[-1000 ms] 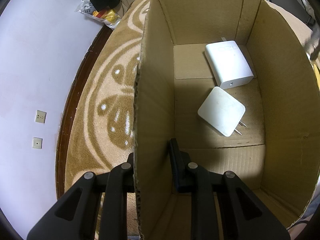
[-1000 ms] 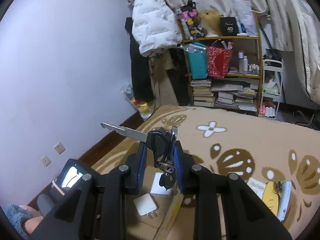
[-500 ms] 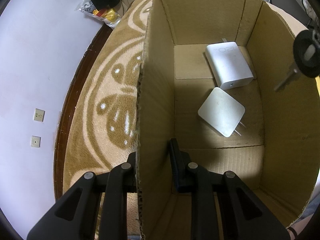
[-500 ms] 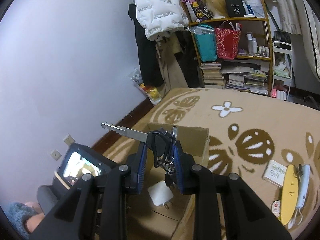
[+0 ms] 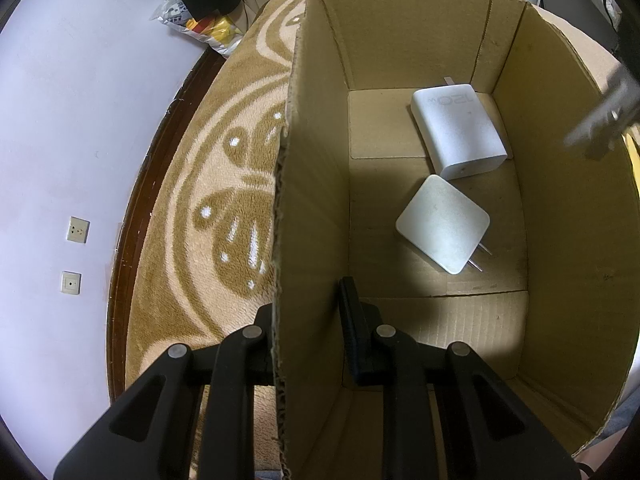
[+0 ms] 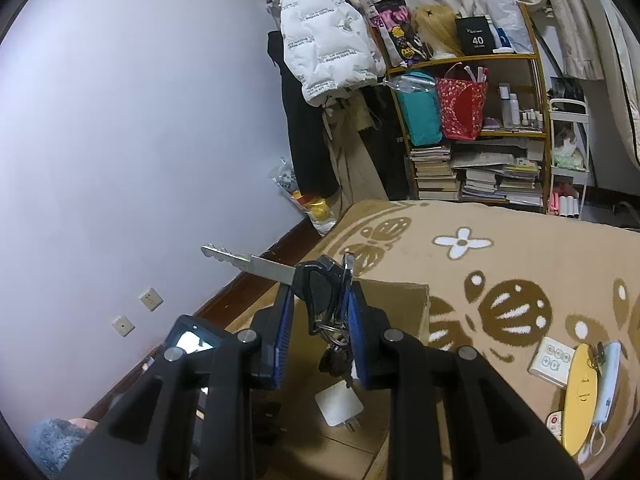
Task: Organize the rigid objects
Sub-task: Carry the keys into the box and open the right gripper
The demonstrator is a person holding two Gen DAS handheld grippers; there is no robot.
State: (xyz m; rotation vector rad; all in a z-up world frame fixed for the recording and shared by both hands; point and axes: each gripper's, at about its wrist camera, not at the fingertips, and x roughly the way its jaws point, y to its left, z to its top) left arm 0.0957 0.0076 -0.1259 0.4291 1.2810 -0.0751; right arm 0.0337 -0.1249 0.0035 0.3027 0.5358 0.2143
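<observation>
My left gripper (image 5: 308, 320) is shut on the left wall of an open cardboard box (image 5: 312, 184), one finger outside and one inside. Two white chargers lie on the box floor: a large block (image 5: 460, 132) at the back and a smaller plug adapter (image 5: 442, 228) in front of it. My right gripper (image 6: 320, 300) is shut on a bunch of keys (image 6: 320, 296), with a long silver key blade pointing left, held above the box (image 6: 400, 304). The key blade shows blurred at the right edge of the left wrist view (image 5: 604, 120). The adapter also shows below the keys (image 6: 340, 404).
The box stands on a tan patterned carpet (image 6: 520, 264) beside a lilac wall with two sockets (image 5: 78, 230). On the carpet to the right lie a white switch panel (image 6: 554, 360), a yellow oval object (image 6: 582, 396) and a white device (image 6: 606, 376). A cluttered bookshelf (image 6: 472, 136) stands behind.
My right gripper with the keys has moved over the box and tilted; the key blade now shows at the right edge of the left view. The left gripper has stayed clamped on the box wall.
</observation>
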